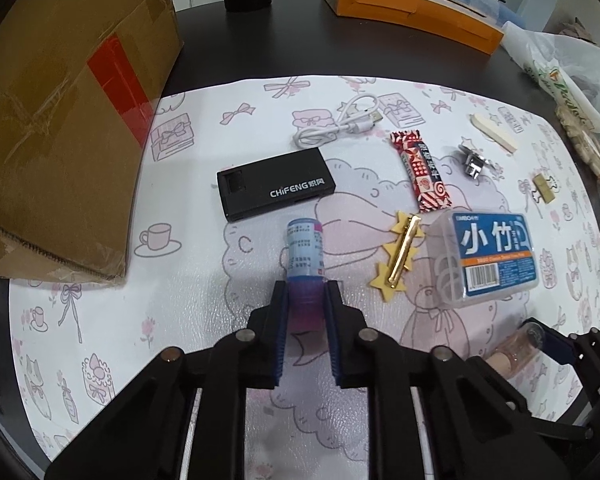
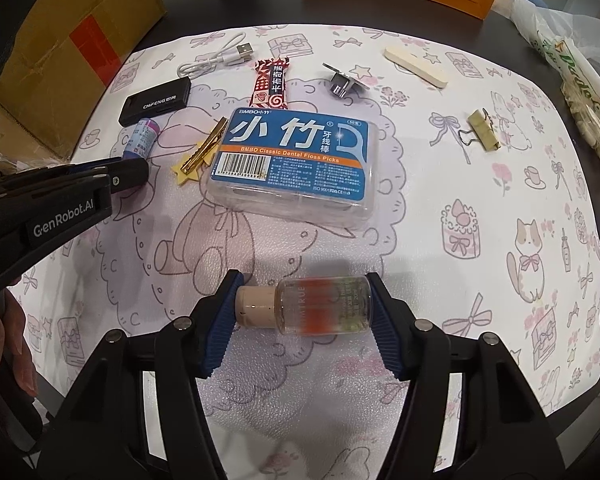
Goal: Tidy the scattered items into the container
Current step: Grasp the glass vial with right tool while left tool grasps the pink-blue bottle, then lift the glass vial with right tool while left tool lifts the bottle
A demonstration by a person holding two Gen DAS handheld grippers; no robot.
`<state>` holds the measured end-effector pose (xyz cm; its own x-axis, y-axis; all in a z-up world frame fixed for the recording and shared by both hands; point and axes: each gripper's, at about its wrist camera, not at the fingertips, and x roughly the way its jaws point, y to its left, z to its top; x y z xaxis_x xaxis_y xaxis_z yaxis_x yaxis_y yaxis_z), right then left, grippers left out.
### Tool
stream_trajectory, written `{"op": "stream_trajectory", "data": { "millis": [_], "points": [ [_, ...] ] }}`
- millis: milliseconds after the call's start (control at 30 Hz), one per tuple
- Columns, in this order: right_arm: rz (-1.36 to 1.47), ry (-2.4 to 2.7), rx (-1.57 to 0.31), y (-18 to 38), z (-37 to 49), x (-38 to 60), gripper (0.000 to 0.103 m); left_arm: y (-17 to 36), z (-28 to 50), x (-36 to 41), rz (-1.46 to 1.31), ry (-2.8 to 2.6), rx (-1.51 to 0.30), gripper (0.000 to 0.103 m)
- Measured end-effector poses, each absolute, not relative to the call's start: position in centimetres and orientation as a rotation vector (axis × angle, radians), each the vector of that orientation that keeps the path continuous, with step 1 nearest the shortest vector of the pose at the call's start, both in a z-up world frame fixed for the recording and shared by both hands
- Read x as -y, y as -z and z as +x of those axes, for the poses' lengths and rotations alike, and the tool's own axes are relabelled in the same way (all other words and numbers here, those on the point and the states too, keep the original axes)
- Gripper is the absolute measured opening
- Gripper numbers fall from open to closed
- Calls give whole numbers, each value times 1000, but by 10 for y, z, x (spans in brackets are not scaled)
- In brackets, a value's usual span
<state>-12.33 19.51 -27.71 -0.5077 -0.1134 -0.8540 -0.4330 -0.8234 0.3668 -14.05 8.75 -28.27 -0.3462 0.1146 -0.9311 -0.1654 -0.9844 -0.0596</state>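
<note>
Black case [image 1: 275, 184] reads "CHiFENG" — floss box [image 2: 296, 156] "BMBO Classic Dental Floss Picks".

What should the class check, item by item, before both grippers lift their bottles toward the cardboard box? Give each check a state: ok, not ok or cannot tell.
1. Left gripper closed on the blue-labelled bottle: ok, both fingers press the purple cap end.
2. Right gripper closed on the clear bottle: cannot tell; fingers bracket cork and base, contact unclear.
3. Clear bottle's cork seated: ok.
4. Blue-labelled bottle clear of the star hair clip: ok, a gap shows.
5. Cardboard box open on top: cannot tell, only its sides show.
6. Grippers apart from each other: ok.
</note>
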Motion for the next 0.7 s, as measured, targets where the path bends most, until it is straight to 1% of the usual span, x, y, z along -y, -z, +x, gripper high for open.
{"op": "stream_trajectory", "data": {
  "millis": [300, 467, 533, 700],
  "points": [
    [-1438, -2425, -840, 278, -124, -197, 63, 269, -136, -84, -1639, -2461, -31, 18],
    [-1433, -2423, -848, 282, -118, -208, 63, 260, -129, -83, -1613, -2464, -50, 17],
    [-1430, -2418, -853, 274, -121, -186, 63, 256, -126, -81, -1600, -2470, -46, 17],
    [-1432, -2418, -866, 279, -121, -192, 63, 250, -122, -76, -1586, -2484, -38, 17]
  ]
}}
